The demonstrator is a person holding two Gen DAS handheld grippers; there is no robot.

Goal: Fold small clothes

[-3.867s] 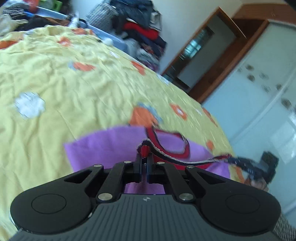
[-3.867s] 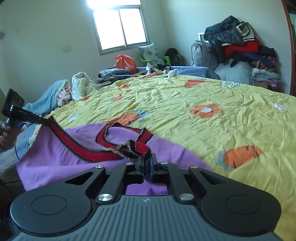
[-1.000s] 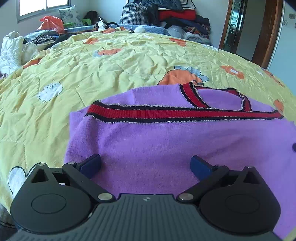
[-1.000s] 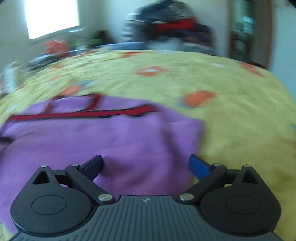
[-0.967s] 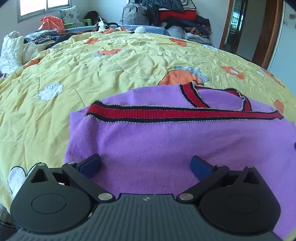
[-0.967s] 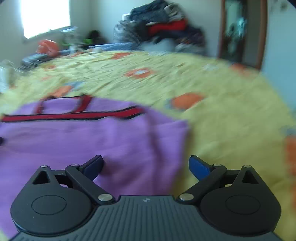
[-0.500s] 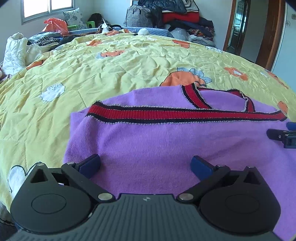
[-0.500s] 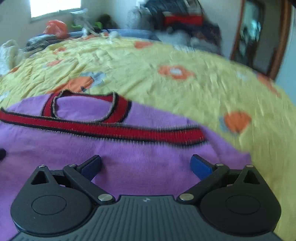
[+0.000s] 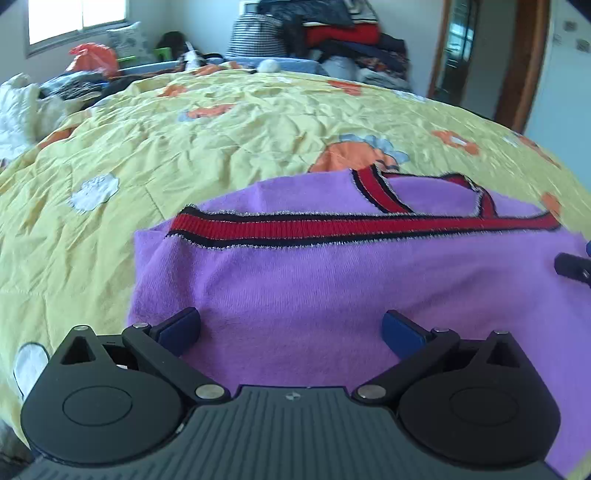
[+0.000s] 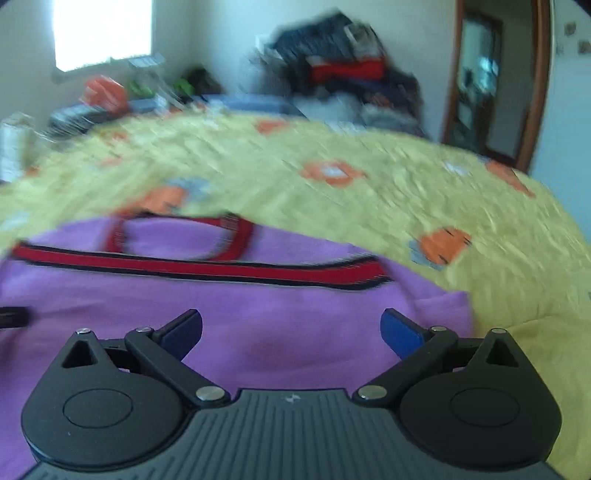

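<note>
Purple knit garment [image 9: 332, 280] with a red-and-black striped band [image 9: 332, 227] lies spread flat on the yellow patterned bedspread [image 9: 229, 129], close to the near edge of the bed. The striped band runs across its far part, and a neckline loop of the same trim sits beyond it. The left hand-held gripper [image 9: 290, 330] hovers over the garment's left side with its blue-padded fingers [image 9: 181, 328] spread wide, holding nothing. The right hand-held gripper [image 10: 291, 328] is over the garment's right side, jaws likewise wide and empty; its view is blurred. A heap of clothes [image 9: 325, 33] sits beyond the bed's far edge.
</note>
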